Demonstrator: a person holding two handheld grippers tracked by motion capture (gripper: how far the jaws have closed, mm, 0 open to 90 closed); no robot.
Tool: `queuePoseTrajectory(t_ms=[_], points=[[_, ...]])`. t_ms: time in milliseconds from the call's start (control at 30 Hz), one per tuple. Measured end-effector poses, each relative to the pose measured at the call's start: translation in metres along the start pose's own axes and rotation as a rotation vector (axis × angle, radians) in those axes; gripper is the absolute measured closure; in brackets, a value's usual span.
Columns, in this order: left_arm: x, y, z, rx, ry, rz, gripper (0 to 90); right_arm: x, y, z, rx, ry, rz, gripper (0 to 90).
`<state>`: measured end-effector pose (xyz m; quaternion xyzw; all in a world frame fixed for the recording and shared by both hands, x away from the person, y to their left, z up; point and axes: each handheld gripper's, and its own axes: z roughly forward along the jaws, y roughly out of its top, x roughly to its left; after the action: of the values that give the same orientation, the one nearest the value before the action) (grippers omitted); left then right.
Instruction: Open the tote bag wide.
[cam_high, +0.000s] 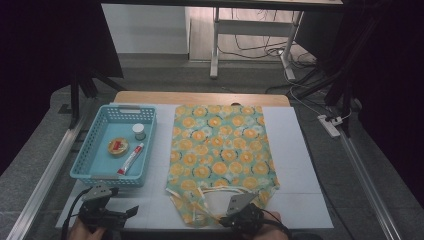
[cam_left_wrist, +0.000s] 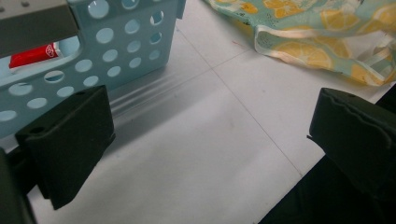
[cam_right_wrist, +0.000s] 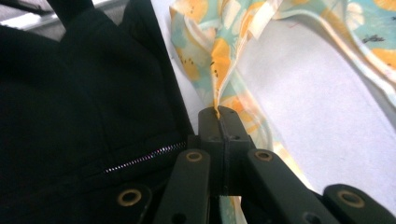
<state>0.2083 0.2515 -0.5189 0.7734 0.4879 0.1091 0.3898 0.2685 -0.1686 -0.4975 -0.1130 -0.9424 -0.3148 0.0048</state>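
Right hand-held gripper (cam_right_wrist: 218, 112) pinching bag (cam_right_wrist: 219, 60)

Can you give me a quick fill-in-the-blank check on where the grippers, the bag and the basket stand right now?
1. The right gripper is shut on the edge of the orange-print ____.
2. The left gripper has its jaws ____, with nothing between them.
3. The red-and-white tube lies inside the blue ____.
4. The fabric bag lies to the ____ of the basket in the high view.

Missing words: bag; open; basket; right

Black hand-held gripper (cam_right_wrist: 218, 112), brass rivets, grey plate
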Motion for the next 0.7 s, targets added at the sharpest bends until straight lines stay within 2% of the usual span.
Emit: queuePoseTrajectory(t_ms=[200,300,433,567,633,700], points=[[0.0,0.0,0.0,-0.001,-0.001,-0.003,0.7,-0.016,0.006,-0.012,-0.073,0.01,0.061,90.0],[0.0,0.0,0.0,-0.002,-0.002,-0.004,0.7,-0.027,0.01,-0.016,-0.094,-0.004,0.077,90.0],[0.0,0.0,0.0,-0.002,-0.002,-0.004,0.7,-0.04,0.015,-0.02,-0.106,-0.035,0.077,90.0],[0.001,0.0,0.0,-0.003,-0.002,-0.005,0.7,-0.051,0.02,-0.023,-0.12,-0.041,0.084,90.0],[0.0,0.0,0.0,-0.002,-0.002,-0.005,0.7,-0.062,0.025,-0.026,-0.123,-0.052,0.087,90.0],[0.0,0.0,0.0,-0.003,-0.002,-0.005,0.7,-0.065,0.027,-0.027,-0.126,-0.059,0.089,90.0]])
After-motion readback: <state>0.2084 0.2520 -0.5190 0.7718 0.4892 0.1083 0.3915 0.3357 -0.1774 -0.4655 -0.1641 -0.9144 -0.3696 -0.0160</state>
